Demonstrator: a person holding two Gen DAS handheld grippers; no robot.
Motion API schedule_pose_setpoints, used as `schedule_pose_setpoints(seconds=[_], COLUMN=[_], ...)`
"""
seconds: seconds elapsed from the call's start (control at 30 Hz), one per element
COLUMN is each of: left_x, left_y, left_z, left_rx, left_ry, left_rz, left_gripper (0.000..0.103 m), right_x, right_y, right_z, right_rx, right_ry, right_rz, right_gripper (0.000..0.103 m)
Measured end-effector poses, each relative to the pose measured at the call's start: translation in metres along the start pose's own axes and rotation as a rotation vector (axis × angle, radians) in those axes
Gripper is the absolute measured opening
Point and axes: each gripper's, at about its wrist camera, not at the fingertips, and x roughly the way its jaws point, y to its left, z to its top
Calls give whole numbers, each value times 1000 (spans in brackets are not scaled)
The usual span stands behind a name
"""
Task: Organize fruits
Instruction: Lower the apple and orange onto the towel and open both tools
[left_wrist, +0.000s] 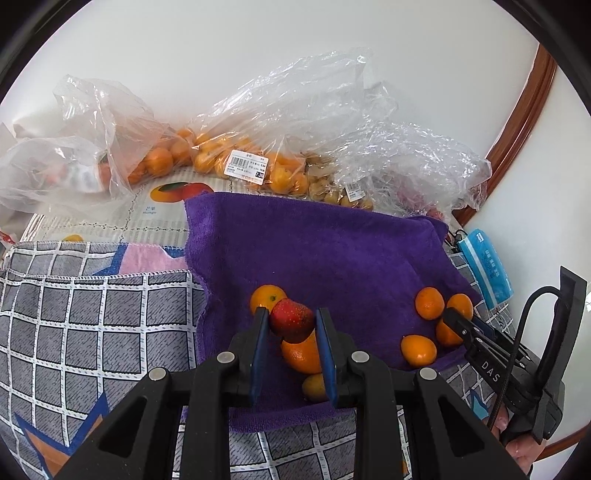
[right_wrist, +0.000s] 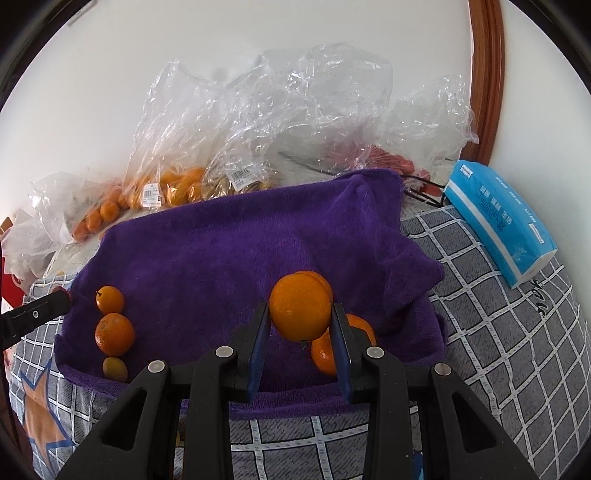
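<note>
Over a purple towel (left_wrist: 332, 251), two grippers each hold fruit.
Left gripper (left_wrist: 290, 321) is clamped on a red fruit (left_wrist: 291, 319) above loose oranges; right gripper (right_wrist: 300, 314), further right, is clamped on an orange (right_wrist: 300, 306).

A plain white wall (right_wrist: 258, 33) fills the scene from ten to two o'clock, evenly lit (soft daylight, no hard shadows). A curved reddish-brown wooden frame (right_wrist: 485, 74) runs down at one o'clock. A grey checked cloth (right_wrist: 498, 332) covers the surface from four to eight o'clock.
</note>
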Motion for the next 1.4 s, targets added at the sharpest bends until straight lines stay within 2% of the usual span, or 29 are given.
schedule_pose_setpoints(seconds=[0.47, 0.8, 1.03, 1.4], left_x=[13, 21, 26, 25], left_y=[7, 3, 3, 5], left_z=[-3, -5, -7, -8], left_rx=[-9, 6, 5, -7], left_ry=[18, 28, 61, 57], left_rz=[22, 40, 39, 24], left_gripper=[24, 24, 24, 24], right_x=[9, 17, 18, 17], right_y=[11, 13, 14, 16], right_z=[-1, -5, -6, -6], right_rx=[-46, -63, -63, -74], right_ry=[5, 43, 48, 53], right_rz=[11, 28, 28, 8], right_gripper=[32, 32, 32, 32])
